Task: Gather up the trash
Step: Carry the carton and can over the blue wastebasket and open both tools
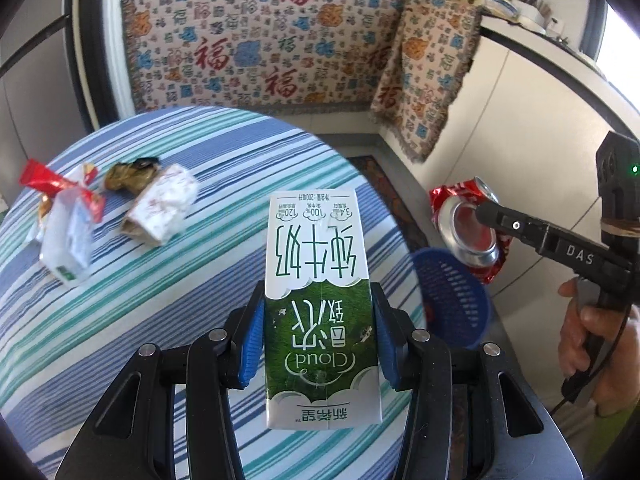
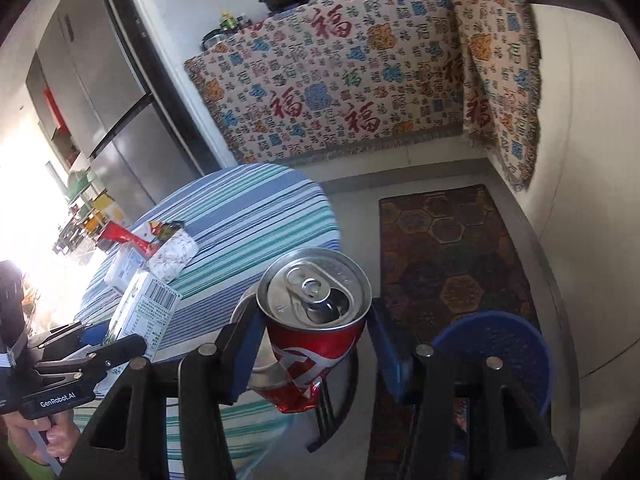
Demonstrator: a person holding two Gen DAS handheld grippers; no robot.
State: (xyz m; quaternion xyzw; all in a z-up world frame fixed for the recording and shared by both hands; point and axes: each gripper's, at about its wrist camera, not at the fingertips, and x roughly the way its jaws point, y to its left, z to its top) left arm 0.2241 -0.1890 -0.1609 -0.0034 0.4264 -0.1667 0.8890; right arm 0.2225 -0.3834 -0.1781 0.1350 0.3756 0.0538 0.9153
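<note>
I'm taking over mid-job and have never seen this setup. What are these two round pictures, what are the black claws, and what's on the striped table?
There is no robot arm: a person holds a two-finger gripper in each hand, with a fisheye camera on each looking along its fingers.

The left wrist view shows the left gripper shut on a green and white milk carton. The right wrist view shows the right gripper shut on a crushed red can.

On the striped tablecloth trash remains: a white patterned packet, a red and white wrapper and a dark crumpled wrapper.

A blue basket sits below, beside the table, likely where the trash goes.
</note>
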